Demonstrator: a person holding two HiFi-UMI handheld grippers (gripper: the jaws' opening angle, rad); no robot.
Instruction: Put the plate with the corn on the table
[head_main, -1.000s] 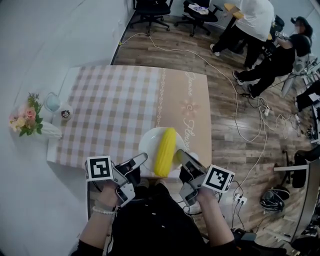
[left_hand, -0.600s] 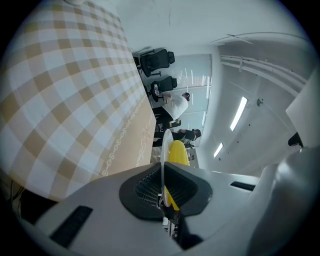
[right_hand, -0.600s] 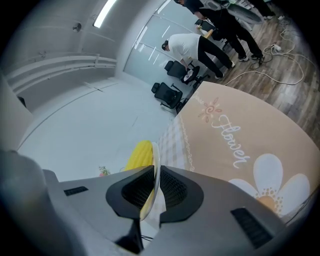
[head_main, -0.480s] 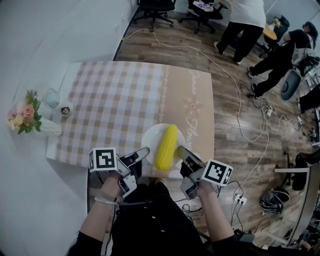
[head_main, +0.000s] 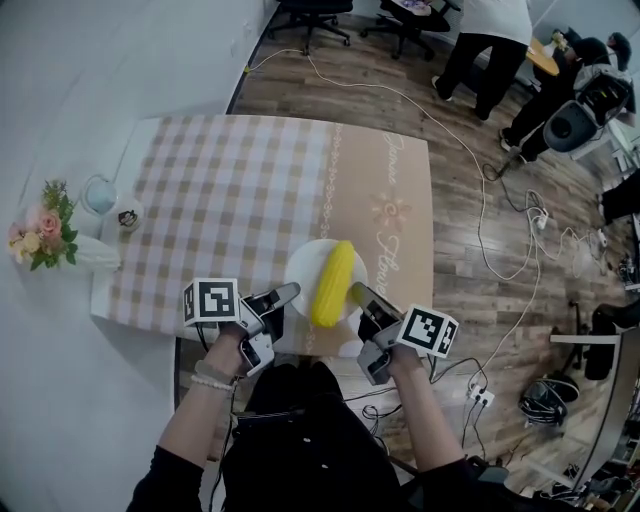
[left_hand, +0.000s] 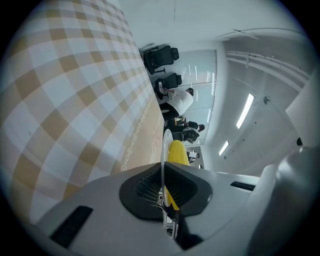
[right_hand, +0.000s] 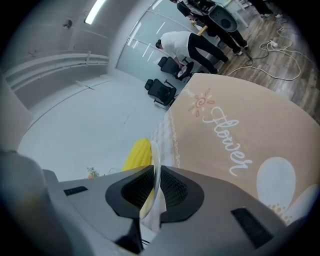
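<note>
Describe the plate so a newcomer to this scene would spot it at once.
Find the table with the checked and tan top, then its near edge. There the left hand-held gripper and right hand-held gripper clamp a round white plate by its rim. It alone carries a yellow corn cob.

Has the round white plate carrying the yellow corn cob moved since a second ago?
Yes. The round white plate has travelled forward, away from the person: farther past the near edge of the table, nearer its printed flower motif.

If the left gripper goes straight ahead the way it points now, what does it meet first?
The left gripper is shut on the plate rim; beyond that, probably the corn lying on it.
</note>
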